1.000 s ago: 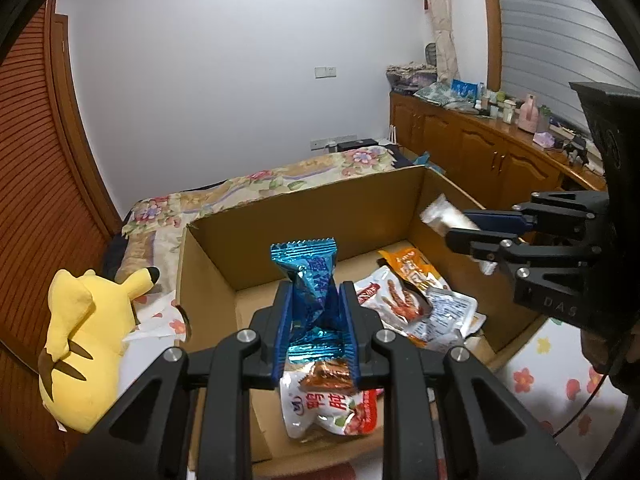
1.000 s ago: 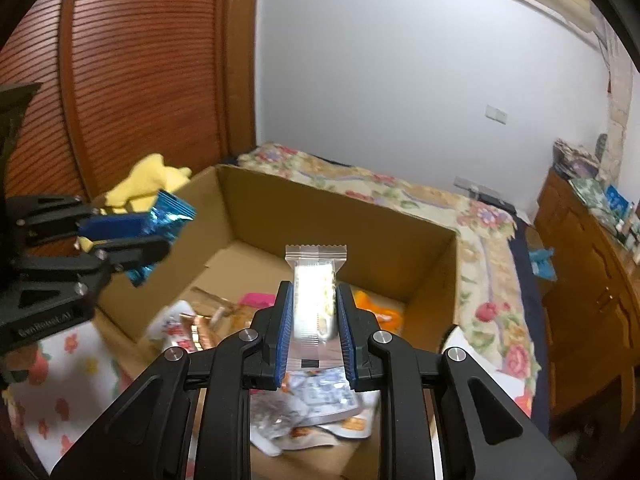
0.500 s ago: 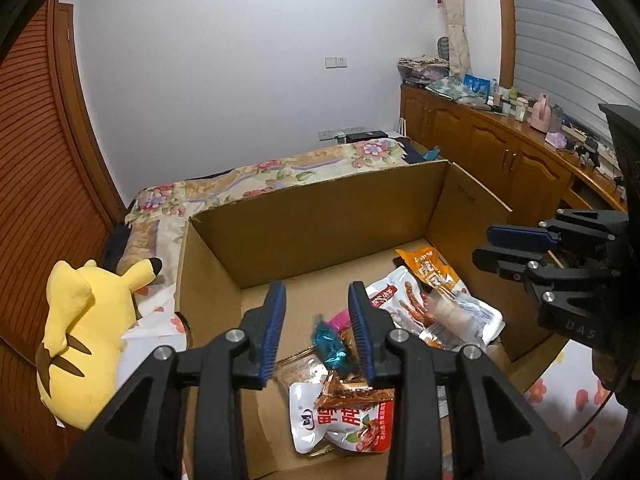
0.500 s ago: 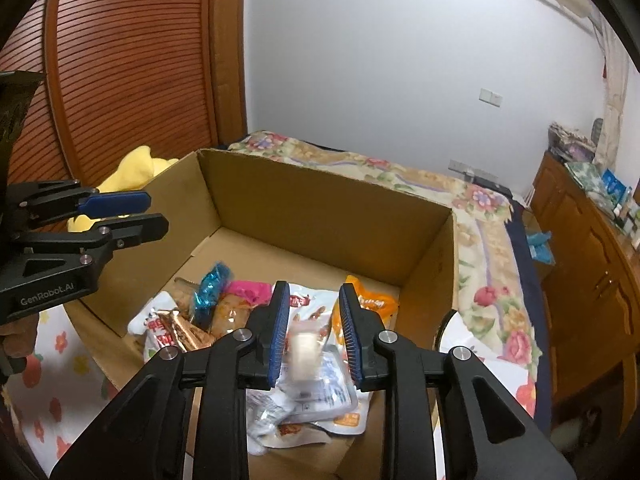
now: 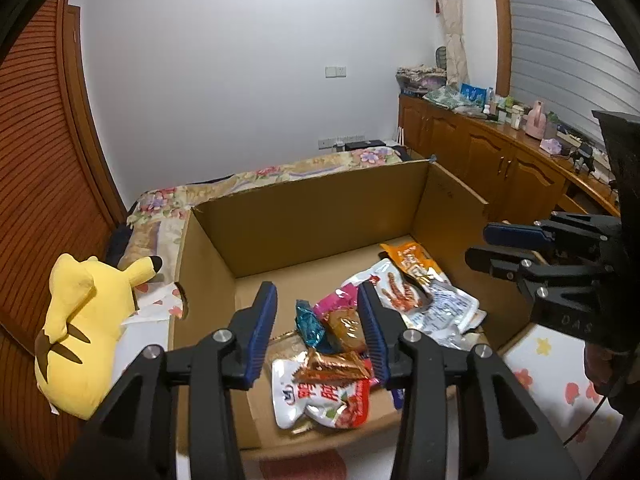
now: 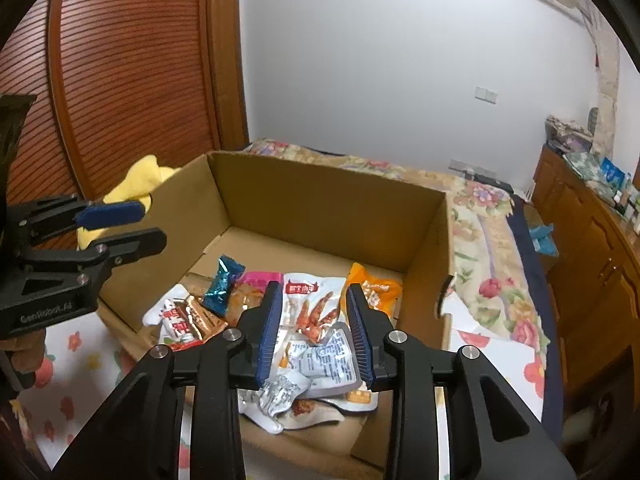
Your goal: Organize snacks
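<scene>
Releasing cleanly is the job now: in the left wrist view the left gripper (image 5: pixel 318 328) has just been opening, its jaws apart with nothing pinched, and the blue candy wrapper (image 5: pixel 308 322) lies below and between them on the floor of the cardboard box (image 5: pixel 304 216); best lift straight out. In the right wrist view the right gripper (image 6: pixel 312 328) has likewise just been opening, jaws apart and empty, over the silver-white snack packet (image 6: pixel 280 394) lying under them among the pouches; I would clear the box wall before reaching again.
</scene>
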`<state>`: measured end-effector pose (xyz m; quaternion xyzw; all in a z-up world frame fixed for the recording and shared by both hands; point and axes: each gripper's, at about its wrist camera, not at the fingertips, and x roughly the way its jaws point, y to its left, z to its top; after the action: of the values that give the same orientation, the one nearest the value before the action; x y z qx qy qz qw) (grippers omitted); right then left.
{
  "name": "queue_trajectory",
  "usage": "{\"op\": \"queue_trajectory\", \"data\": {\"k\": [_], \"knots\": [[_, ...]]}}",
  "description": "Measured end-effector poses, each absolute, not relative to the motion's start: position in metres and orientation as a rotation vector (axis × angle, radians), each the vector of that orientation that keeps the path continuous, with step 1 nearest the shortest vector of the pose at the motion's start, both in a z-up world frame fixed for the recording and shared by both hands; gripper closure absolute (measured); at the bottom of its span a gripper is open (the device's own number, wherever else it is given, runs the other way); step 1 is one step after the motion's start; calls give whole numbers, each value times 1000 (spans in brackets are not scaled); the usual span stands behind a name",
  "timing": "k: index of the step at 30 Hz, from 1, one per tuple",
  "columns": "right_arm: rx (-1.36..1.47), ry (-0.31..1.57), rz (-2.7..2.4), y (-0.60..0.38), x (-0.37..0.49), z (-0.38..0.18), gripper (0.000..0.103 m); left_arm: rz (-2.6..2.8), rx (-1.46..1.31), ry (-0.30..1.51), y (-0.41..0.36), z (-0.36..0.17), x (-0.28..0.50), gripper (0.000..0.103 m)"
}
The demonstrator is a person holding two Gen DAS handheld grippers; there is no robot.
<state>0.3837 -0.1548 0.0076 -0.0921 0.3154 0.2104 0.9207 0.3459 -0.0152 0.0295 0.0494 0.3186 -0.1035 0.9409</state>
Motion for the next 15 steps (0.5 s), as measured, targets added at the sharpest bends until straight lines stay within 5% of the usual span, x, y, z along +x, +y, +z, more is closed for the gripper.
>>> {"op": "queue_trajectory", "data": {"k": [15], "knots": [[-203,526,414,-160,312,44,68,-237,99,538,-15,71,263,54]]}}
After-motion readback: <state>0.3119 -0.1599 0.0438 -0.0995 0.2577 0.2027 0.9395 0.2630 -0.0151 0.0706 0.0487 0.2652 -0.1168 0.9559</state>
